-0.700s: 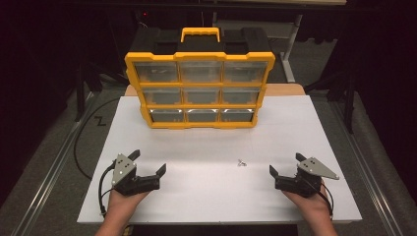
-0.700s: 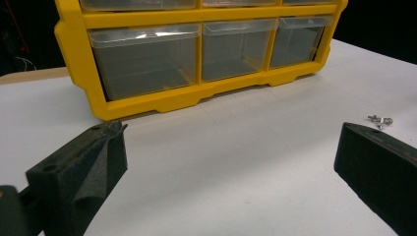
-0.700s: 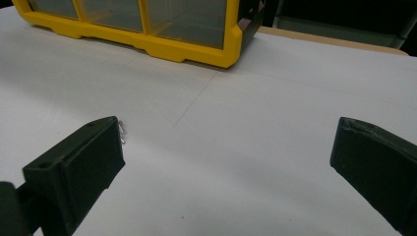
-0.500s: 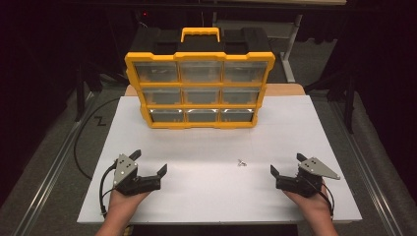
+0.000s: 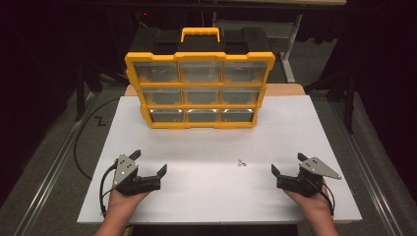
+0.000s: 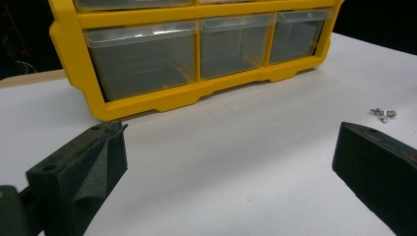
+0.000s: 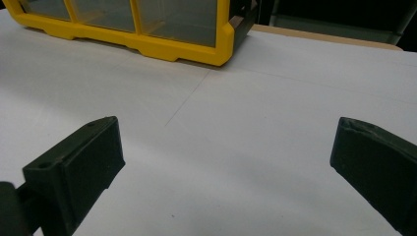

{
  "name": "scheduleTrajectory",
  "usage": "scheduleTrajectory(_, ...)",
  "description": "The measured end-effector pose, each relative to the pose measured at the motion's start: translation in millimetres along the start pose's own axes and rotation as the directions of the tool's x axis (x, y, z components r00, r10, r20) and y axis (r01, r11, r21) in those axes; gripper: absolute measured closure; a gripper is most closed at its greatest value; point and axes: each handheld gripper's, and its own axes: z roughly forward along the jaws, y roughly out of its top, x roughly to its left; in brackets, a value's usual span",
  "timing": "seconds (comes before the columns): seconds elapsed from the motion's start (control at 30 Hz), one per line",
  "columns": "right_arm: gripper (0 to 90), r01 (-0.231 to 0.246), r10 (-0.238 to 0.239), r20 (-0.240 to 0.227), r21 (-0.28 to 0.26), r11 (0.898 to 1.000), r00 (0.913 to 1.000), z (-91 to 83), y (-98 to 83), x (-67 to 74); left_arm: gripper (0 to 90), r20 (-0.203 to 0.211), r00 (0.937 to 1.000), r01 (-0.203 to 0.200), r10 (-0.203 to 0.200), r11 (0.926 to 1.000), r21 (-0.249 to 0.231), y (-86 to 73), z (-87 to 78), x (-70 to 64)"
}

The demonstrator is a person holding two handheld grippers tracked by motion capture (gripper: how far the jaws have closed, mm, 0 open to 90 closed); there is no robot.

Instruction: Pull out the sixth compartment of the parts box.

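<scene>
Presently on record, by descending size:

White table (image 5: 216, 196) — a flat white surface that bears everything listed below; a wooden edge shows behind it at the far side.

Yellow organiser (image 5: 199, 87) — a drawer cabinet standing upright at the far middle of the table, three rows of three clear drawers, a yellow carry handle on top. The left gripper view shows its bottom row (image 6: 196, 49); the right gripper view shows its lower right corner (image 7: 196, 29).

Left gripper (image 5: 150, 164) — held in a hand at the near left of the table, jaws wide apart, nothing between them; a grey three-cornered plate on top.

Right gripper (image 5: 289, 164) — held in a hand at the near right, jaws likewise wide apart and empty.

Small metal pieces (image 5: 241, 162) — a tiny silvery cluster lying on the bare table between the two grippers, nearer the right one, apart from both; what they are is too small to tell. Seen also in the left gripper view (image 6: 383, 114).
</scene>
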Motion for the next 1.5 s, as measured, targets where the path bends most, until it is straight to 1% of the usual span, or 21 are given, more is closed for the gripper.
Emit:
scheduleTrajectory(0.2, 0.8, 0.001, -0.001, 0.004, 0.002, 1.000, 1.0000, 1.4, -0.6, -0.7, 0.7, 0.001, 1.0000, 0.006, -0.006, 1.0000, -0.006, -0.2, -0.9, 0.6)
scheduleTrajectory(0.33, 0.8, 0.002, -0.002, 0.001, 0.003, 1.000, 1.0000, 2.6, -0.9, -1.0, 0.7, -0.007, 0.9999, 0.009, -0.009, 1.0000, -0.003, -0.6, -1.6, 1.4)
scheduleTrajectory(0.43, 0.8, 0.002, -0.002, -0.001, 0.008, 1.000, 1.0000, 5.1, -1.4, -0.9, 0.8, -0.006, 0.9997, 0.023, -0.023, 0.9997, -0.002, -0.4, -2.0, 2.3)
scheduleTrajectory(0.57, 0.8, 0.006, -0.006, 0.000, 0.004, 1.000, 1.0000, 6.8, -1.0, -1.9, 0.8, -0.005, 0.9997, 0.023, -0.023, 0.9997, -0.002, -0.9, -1.9, 3.3)
scheduleTrajectory(0.63, 0.8, 0.006, -0.006, 0.003, 0.003, 1.000, 1.0000, 7.7, -0.7, -2.5, 0.7, 0.009, 0.9995, 0.031, -0.031, 0.9995, -0.001, -1.5, -1.2, 4.1)
scheduleTrajectory(0.73, 0.8, -0.001, 0.001, 0.002, -0.003, 1.000, 1.0000, 9.9, -0.3, -3.1, 0.7, 0.019, 0.9994, 0.030, -0.030, 0.9995, -0.003, -2.3, -0.6, 4.3)
scheduleTrajectory(0.83, 0.8, -0.004, 0.004, -0.003, -0.001, 1.000, 1.0000, 13.8, 0.3, -3.3, 0.7, 0.015, 0.9996, 0.023, -0.023, 0.9997, -0.008, -2.5, -0.1, 3.9)
scheduleTrajectory(0.93, 0.8, 0.000, 0.000, 0.012, -0.014, 1.000, 0.9999, 17.6, 2.2, -3.2, 0.8, 0.043, 0.9988, 0.025, -0.024, 0.9997, -0.003, -2.8, 1.5, 3.4)
scheduleTrajectory(1.07, 0.8, 0.005, -0.005, 0.008, -0.026, 1.000, 1.0000, 21.0, 6.2, -1.8, 0.9, 0.049, 0.9985, 0.026, -0.025, 0.9996, -0.006, -3.5, 1.0, 2.9)
scheduleTrajectory(1.1, 0.8, 0.005, -0.005, 0.008, -0.026, 1.000, 1.0000, 21.0, 6.2, -1.8, 1.0, 0.056, 0.9980, 0.028, -0.028, 0.9996, -0.004, -3.8, 1.0, 2.7)
scheduleTrajectory(1.13, 0.8, 0.018, -0.018, 0.006, -0.021, 1.000, 0.9998, 23.8, 7.2, -0.6, 0.9, 0.049, 0.9983, 0.032, -0.032, 0.9994, -0.012, -4.6, 0.3, 2.5)
scheduleTrajectory(1.23, 0.8, 0.026, -0.026, 0.004, -0.018, 1.000, 0.9997, 26.8, 8.3, 0.5, 0.7, 0.045, 0.9984, 0.036, -0.035, 0.9993, -0.011, -5.3, -0.5, 2.8)
scheduleTrajectory(1.33, 0.8, 0.023, -0.023, 0.007, -0.021, 1.000, 0.9997, 31.8, 10.9, 0.6, 0.6, 0.031, 0.9992, 0.024, -0.024, 0.9996, -0.015, -5.5, -1.8, 2.9)
scheduleTrajectory(1.43, 0.8, 0.028, -0.028, 0.012, -0.019, 0.999, 0.9995, 38.3, 13.7, -0.5, 0.6, 0.038, 0.9987, 0.034, -0.033, 0.9990, -0.030, -5.1, -0.4, 2.1)
scheduleTrajectory(1.5, 0.9, 0.034, -0.034, 0.012, -0.016, 0.999, 0.9993, 41.7, 15.4, -1.2, 0.6, 0.038, 0.9987, 0.036, -0.035, 0.9990, -0.028, -5.1, 0.0, 2.3)
